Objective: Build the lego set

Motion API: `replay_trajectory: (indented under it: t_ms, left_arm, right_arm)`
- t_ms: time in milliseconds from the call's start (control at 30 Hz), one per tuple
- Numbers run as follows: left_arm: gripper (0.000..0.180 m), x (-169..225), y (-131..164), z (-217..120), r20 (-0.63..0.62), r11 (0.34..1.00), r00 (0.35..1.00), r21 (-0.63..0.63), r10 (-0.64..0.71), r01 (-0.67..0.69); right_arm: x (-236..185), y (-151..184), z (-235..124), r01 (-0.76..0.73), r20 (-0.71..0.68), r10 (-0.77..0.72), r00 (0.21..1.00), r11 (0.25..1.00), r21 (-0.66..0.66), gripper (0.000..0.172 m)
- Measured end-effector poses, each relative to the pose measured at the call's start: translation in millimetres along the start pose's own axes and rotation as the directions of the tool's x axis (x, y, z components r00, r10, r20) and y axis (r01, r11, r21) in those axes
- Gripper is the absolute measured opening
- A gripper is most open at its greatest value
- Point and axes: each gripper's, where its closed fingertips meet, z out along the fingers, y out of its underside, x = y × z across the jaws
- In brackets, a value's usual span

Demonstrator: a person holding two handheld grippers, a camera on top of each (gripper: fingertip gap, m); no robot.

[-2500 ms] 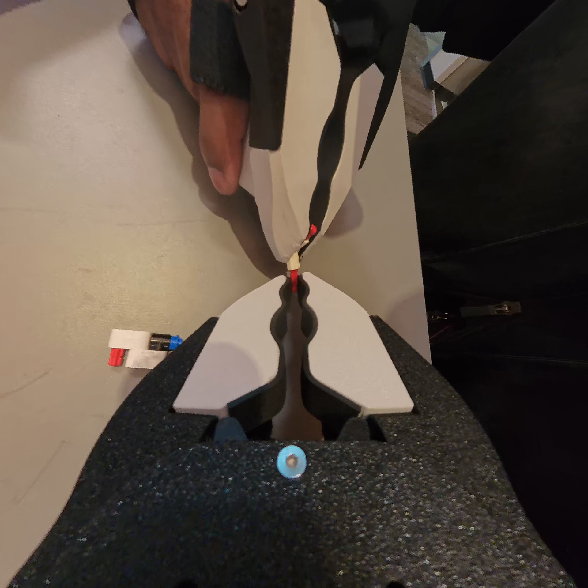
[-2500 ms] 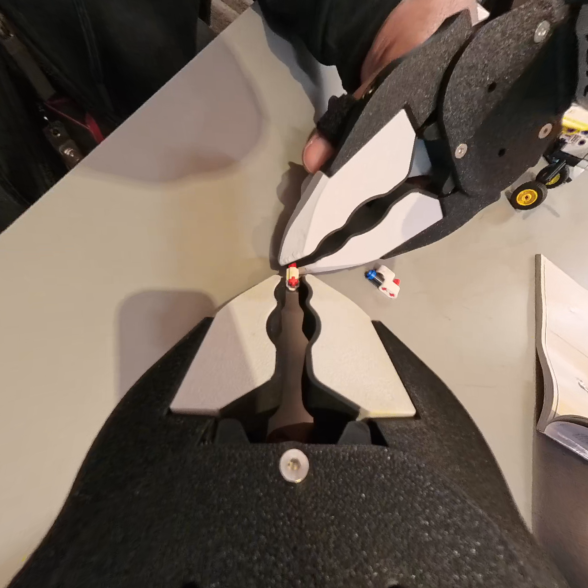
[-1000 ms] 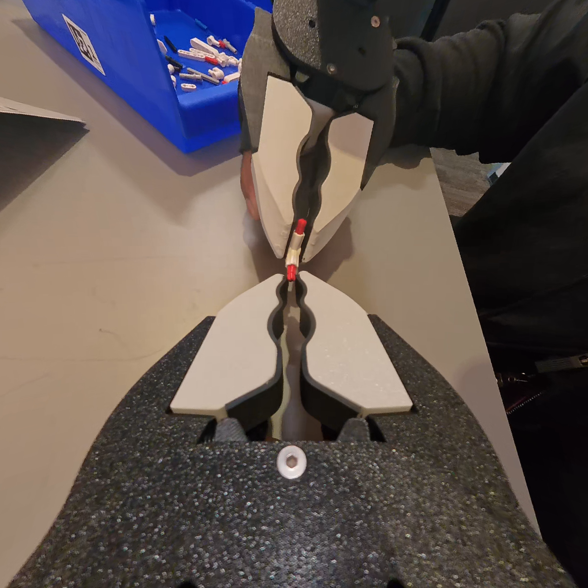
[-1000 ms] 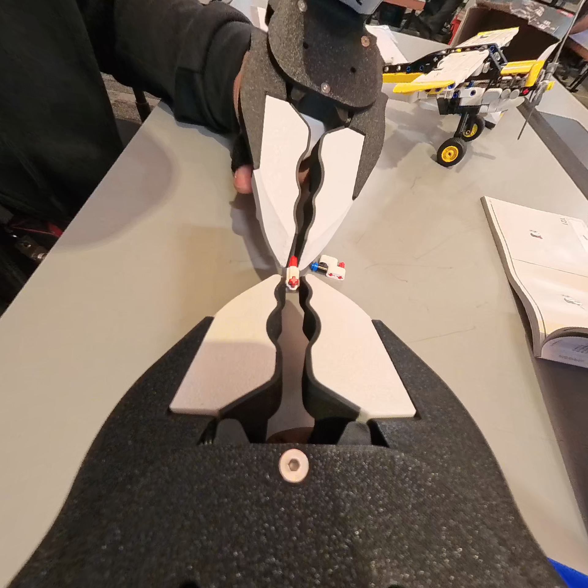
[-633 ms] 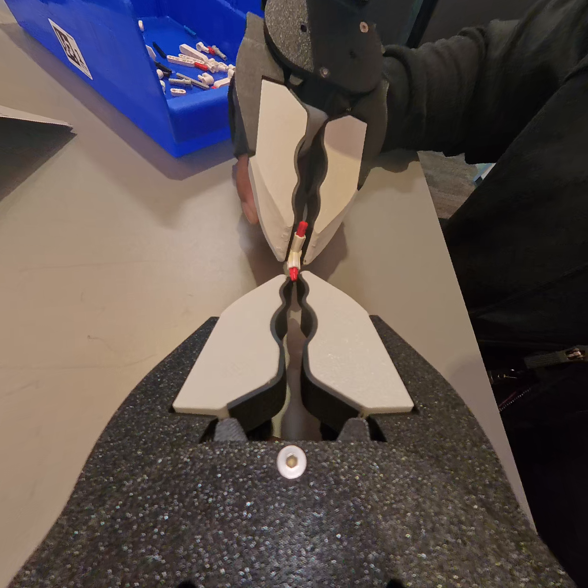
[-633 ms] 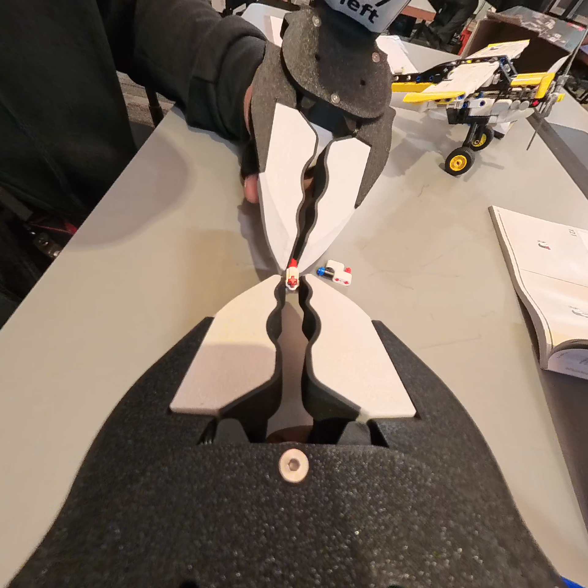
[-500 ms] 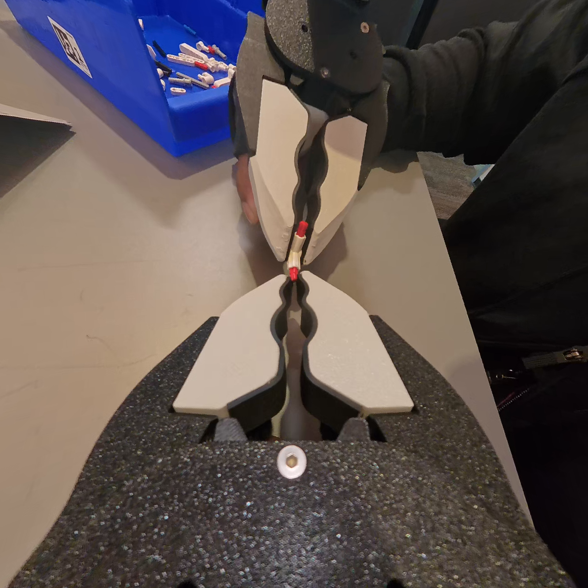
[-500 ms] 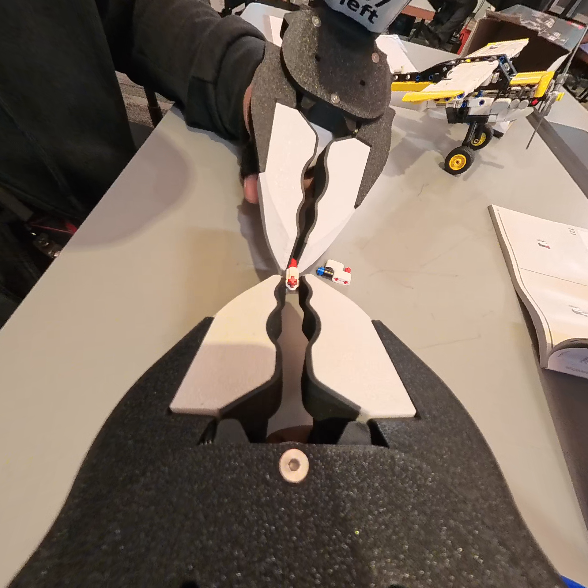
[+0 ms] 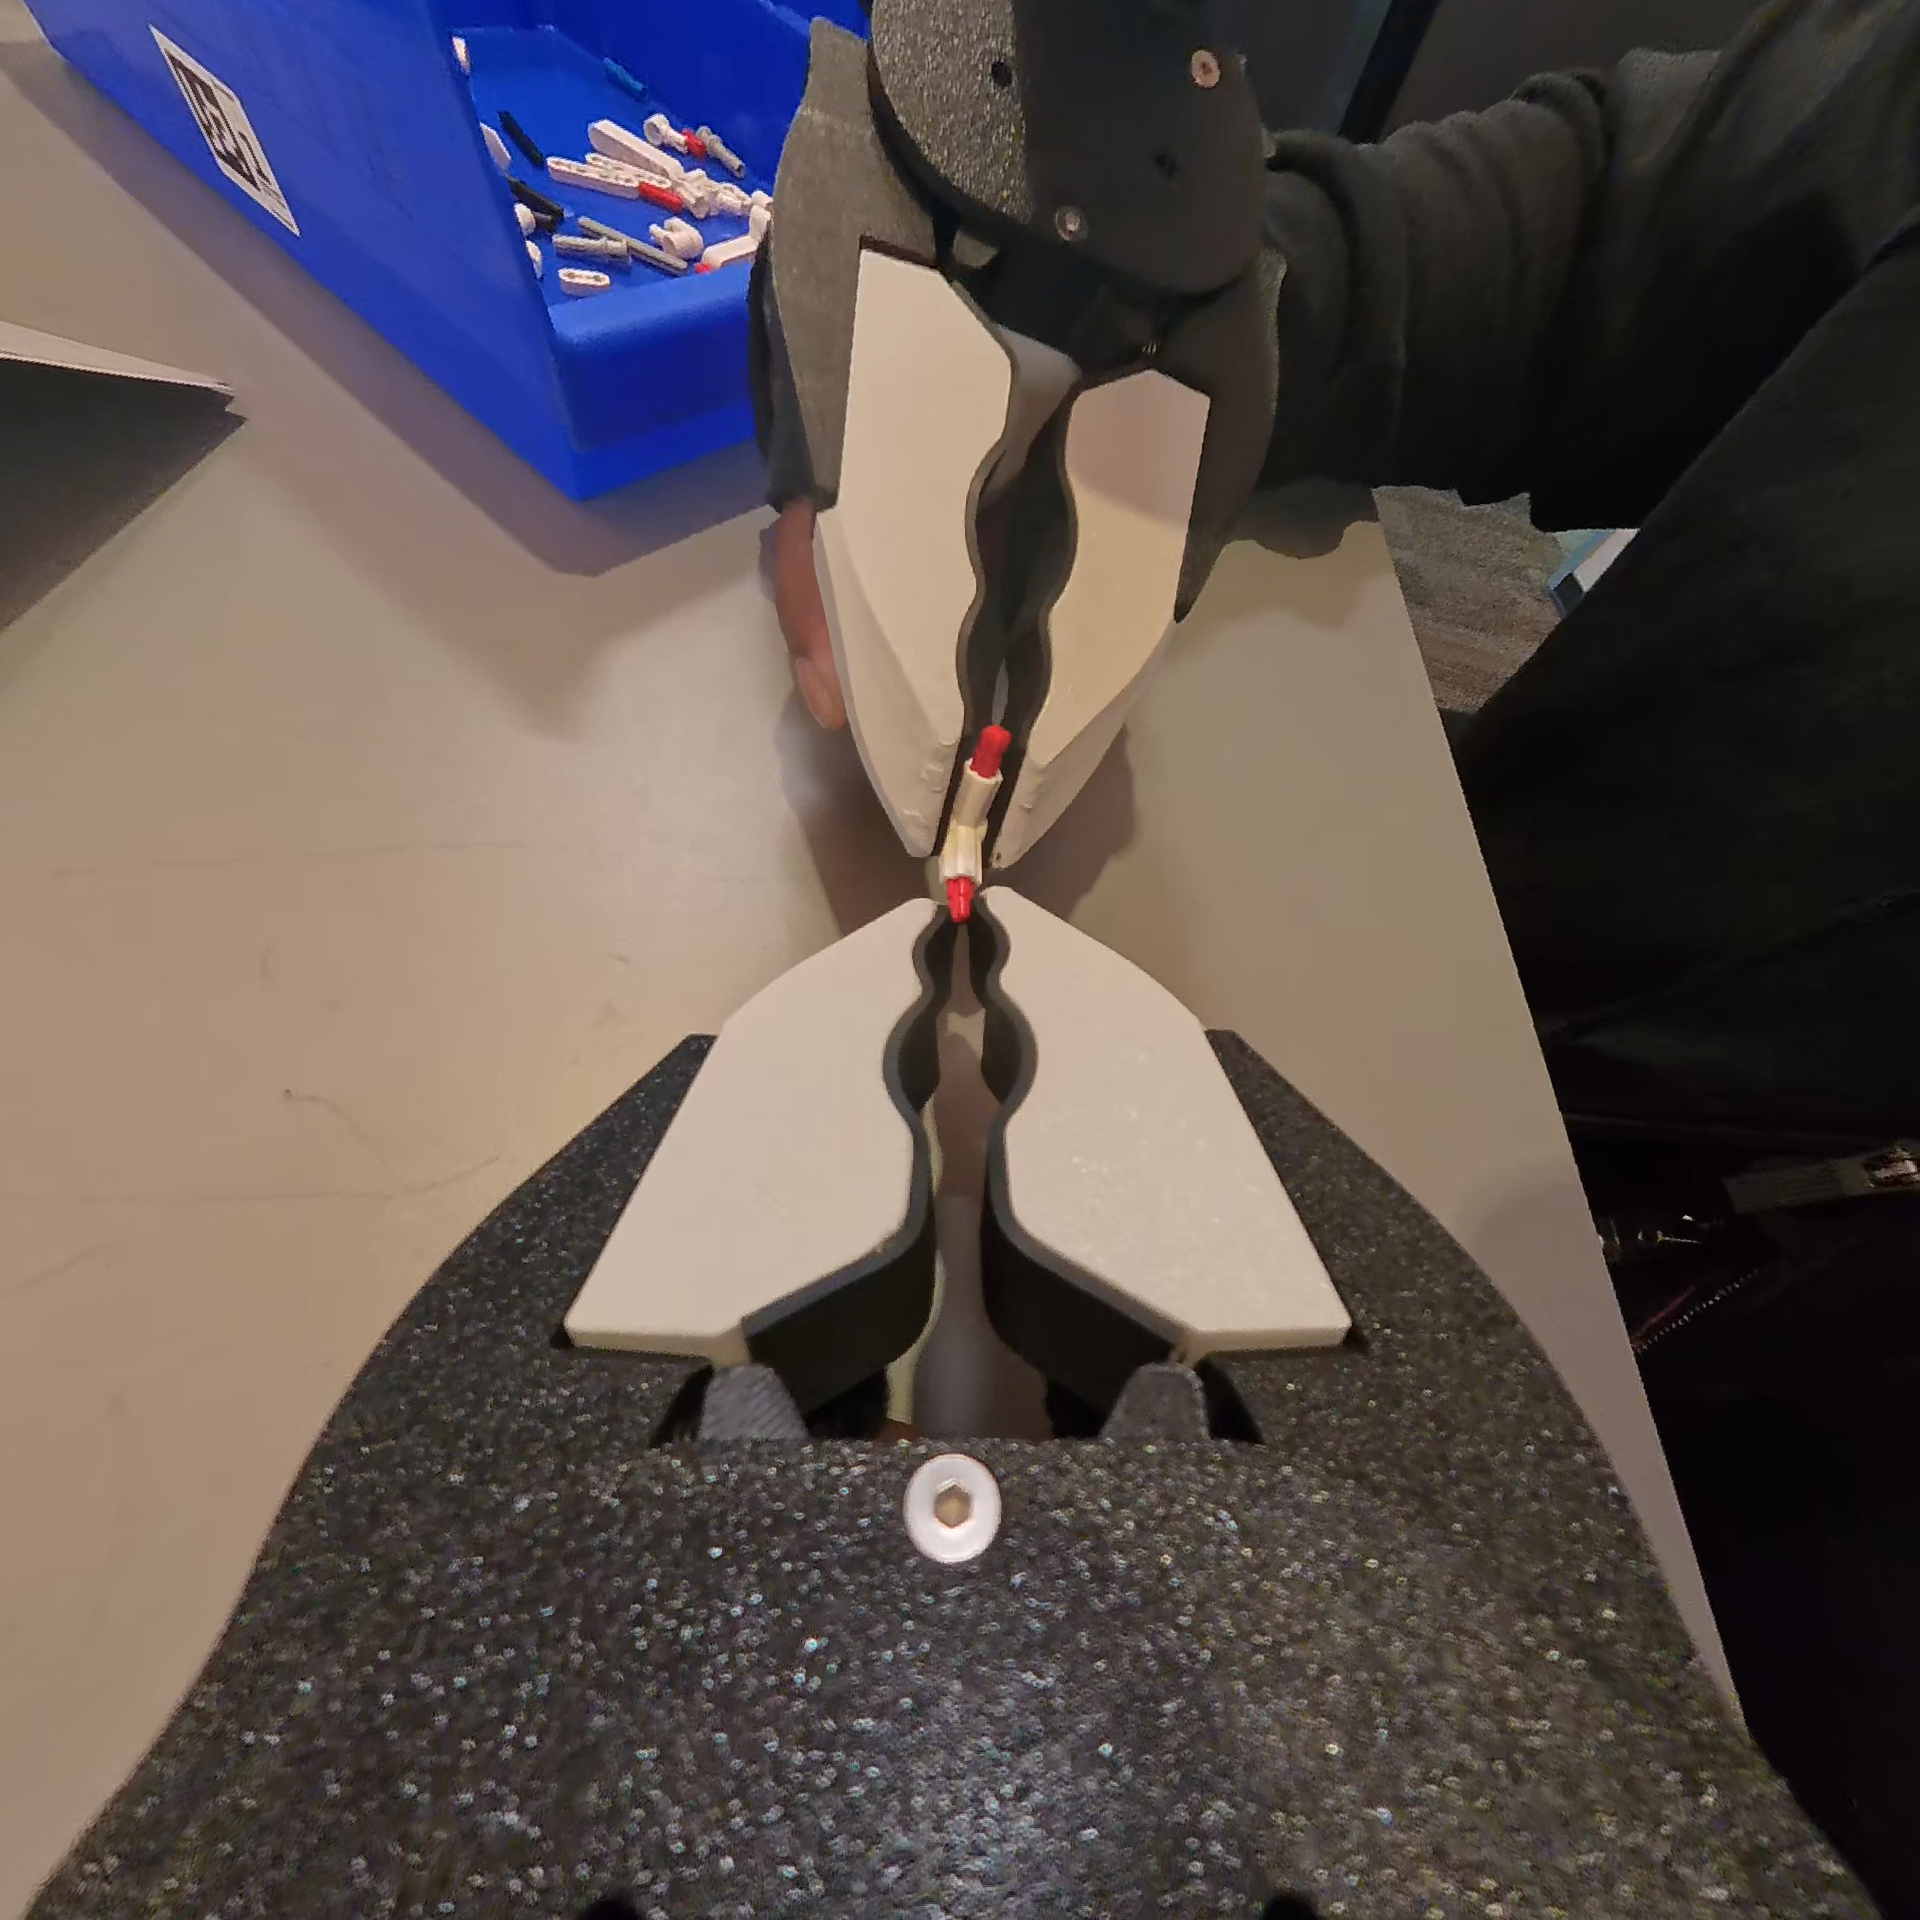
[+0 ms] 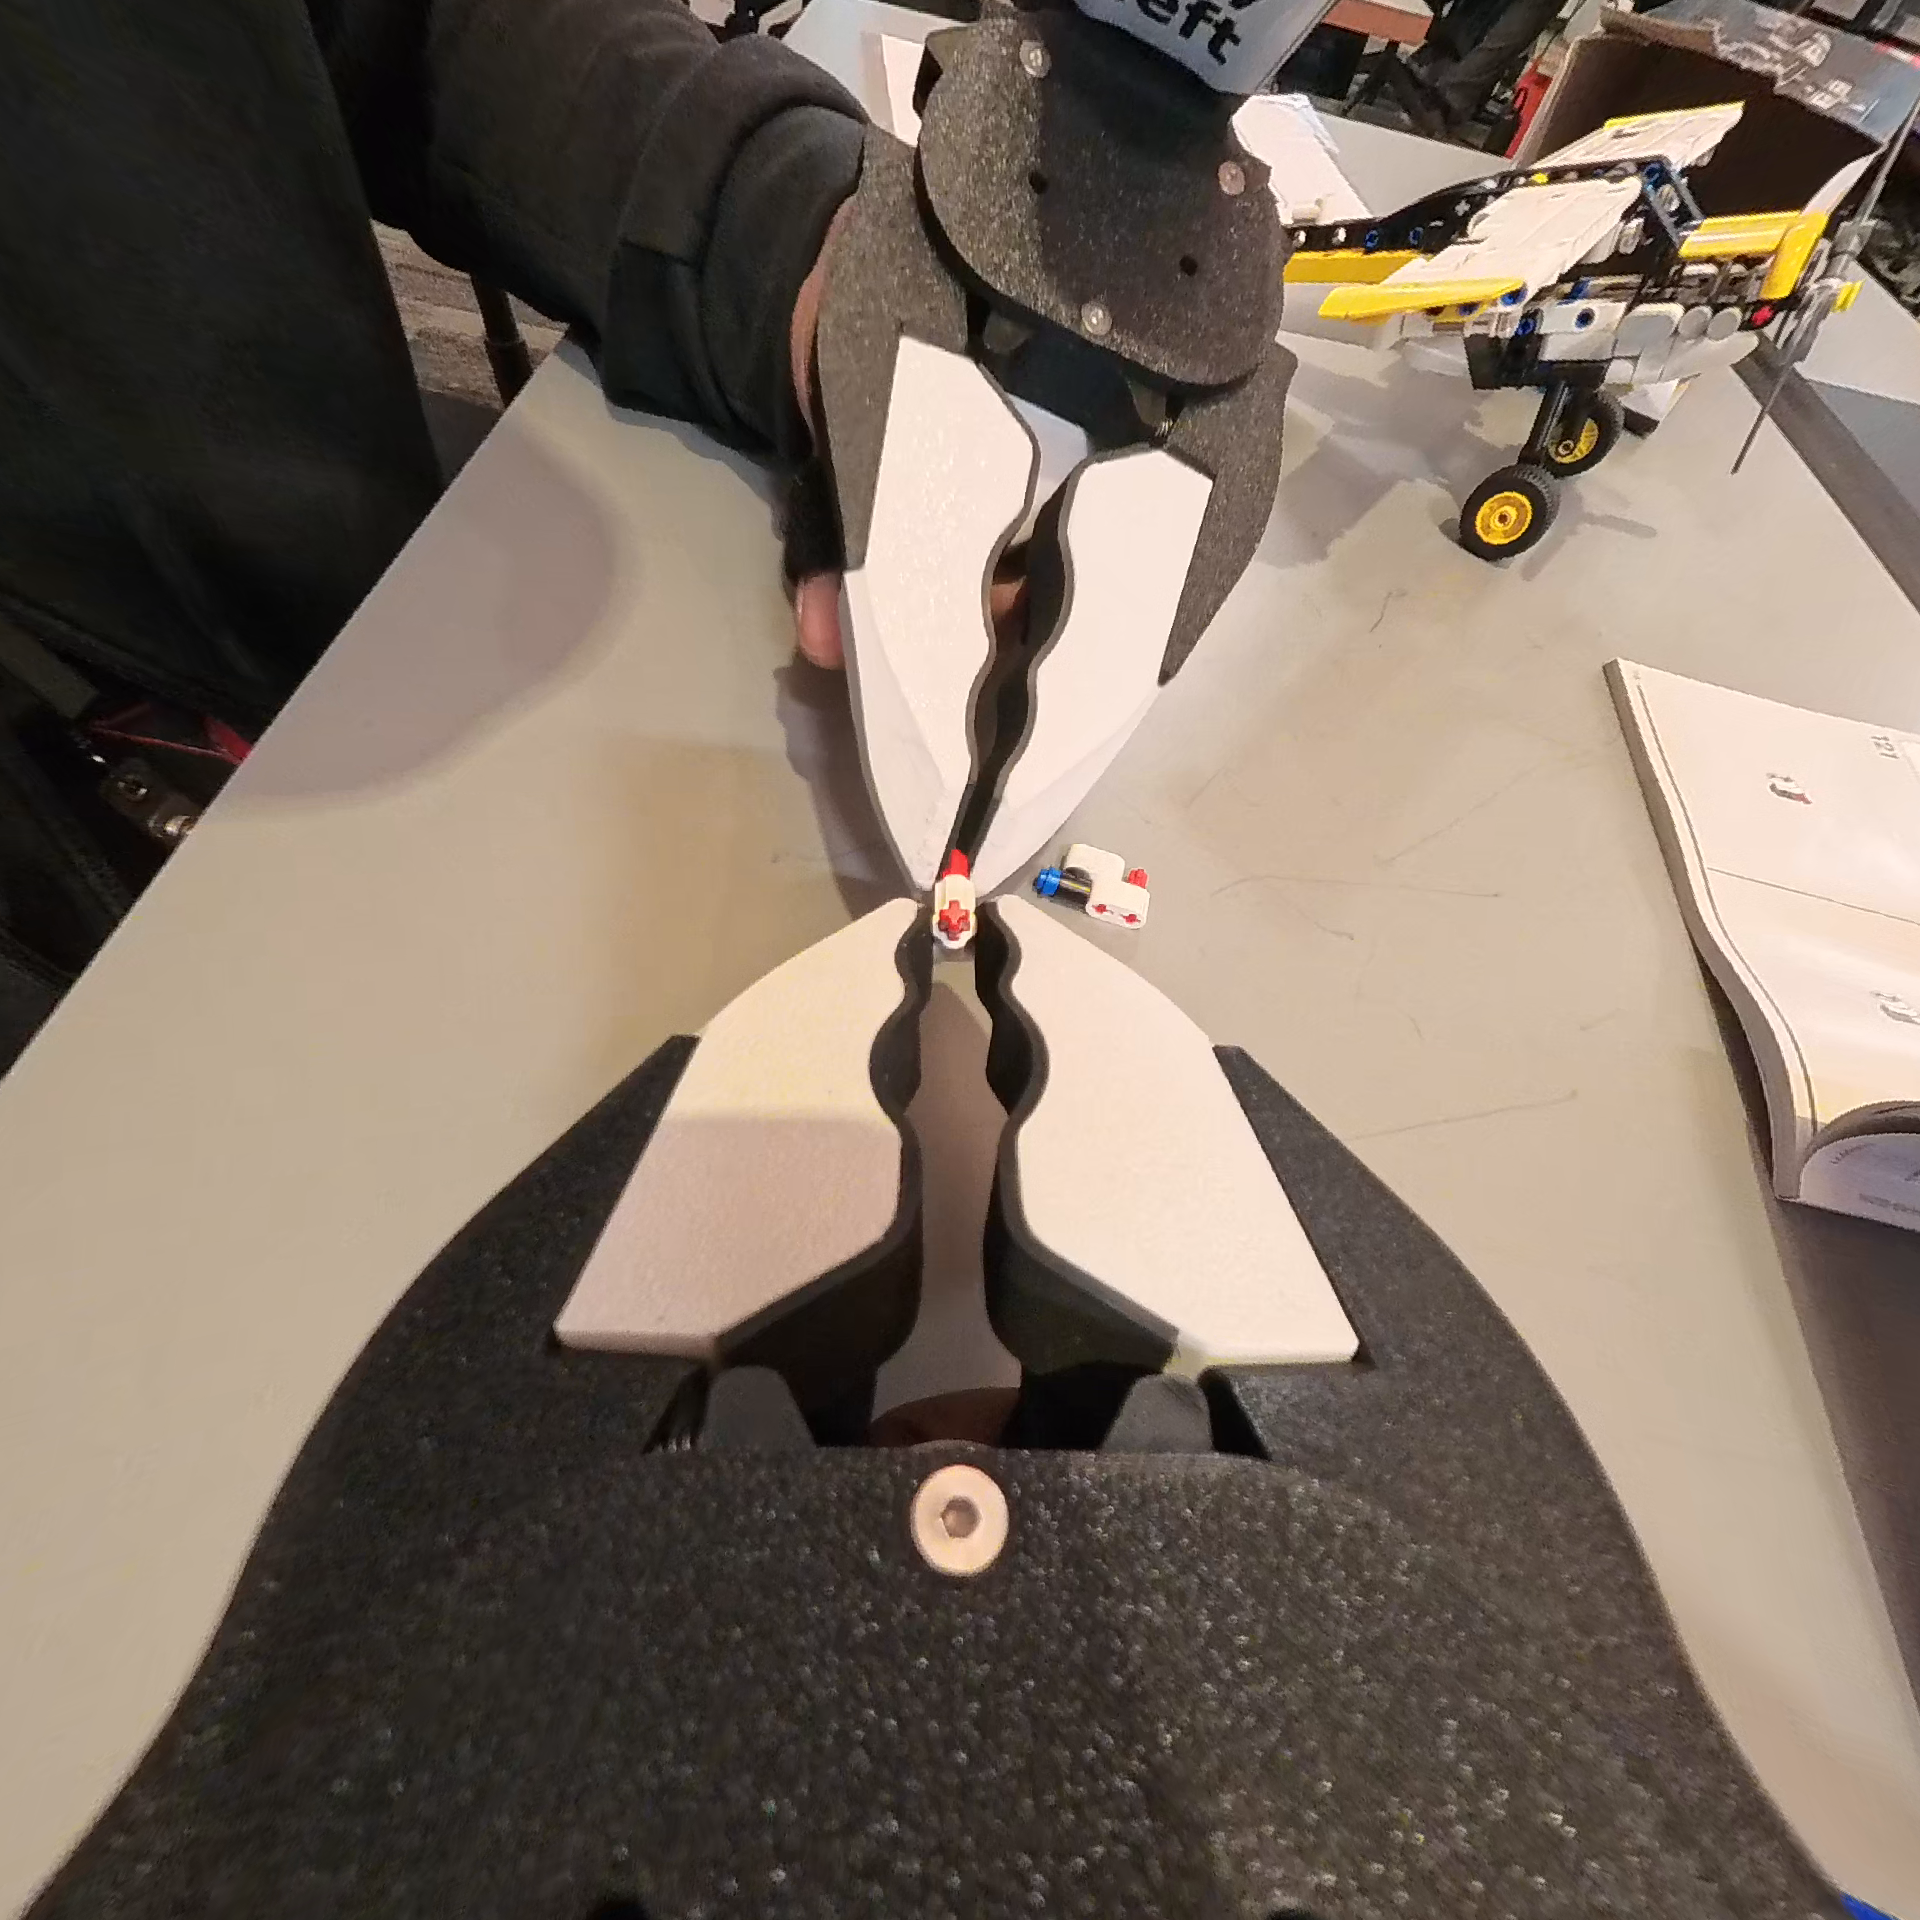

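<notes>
Two grippers met tip to tip above the grey table [image 10: 416, 935]. The left gripper [image 9: 961, 912] was nearly closed, pinching the near end of a red pin [image 9: 960, 896]. The right gripper [image 10: 954, 923] was narrowly clamped on the white connector [image 9: 966, 821] that carried the pin. Whether the pin was fully seated was hard to judge from these angles. Just beside the tips a small white block with a blue peg [image 10: 1101, 896] lay on the table. Farther out stood a blue parts bin [image 9: 416, 260], a yellow-and-white model plane [image 10: 1558, 260] and an open booklet [image 10: 1818, 935].
</notes>
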Motion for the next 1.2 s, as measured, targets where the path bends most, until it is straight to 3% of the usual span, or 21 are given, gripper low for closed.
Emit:
replay_trajectory:
  t_ms: [333, 533, 767, 967, 1067, 1200]
  left_arm:
    - [0.003, -2.3, 3.9, 3.3, 0.032, 0.999, 0.999, -0.04, 0.002, 0.0]
    - [0.004, -7.4, 18.0, 7.5, 0.131, 0.977, 0.979, -0.162, 0.157, -0.135]
    - [0.004, -18.0, 19.5, 5.9, 0.223, 0.941, 0.926, -0.222, 0.304, -0.256]
    - [0.012, -19.6, 22.5, 8.1, 0.244, 0.868, 0.846, -0.293, 0.474, -0.402]
    - [0.018, -16.7, 17.6, 6.5, 0.238, 0.861, 0.837, -0.273, 0.493, -0.43]
    - [0.025, -12.4, -2.3, -3.8, 0.236, 0.901, 0.871, -0.146, 0.432, -0.408]
  right_arm:
    - [0.2, 9.6, 1.5, -0.028, -0.001, 0.028, 1.0, 0.998, -0.058, 0.008]
    - [-1.0, 30.6, -0.4, 0.02, -0.041, -0.028, 0.999, 0.982, -0.186, 0.019]
    - [-4.0, 34.4, -1.2, 0.055, -0.05, -0.067, 0.996, 0.975, -0.216, 0.023]
    - [-3.9, 35.0, -0.3, 0.067, -0.062, -0.083, 0.995, 0.972, -0.225, 0.028]
    - [-2.1, 34.2, -1.0, 0.06, -0.075, -0.079, 0.994, 0.974, -0.219, 0.028]
    - [0.9, 33.1, -2.0, 0.046, -0.094, -0.067, 0.993, 0.977, -0.21, 0.029]
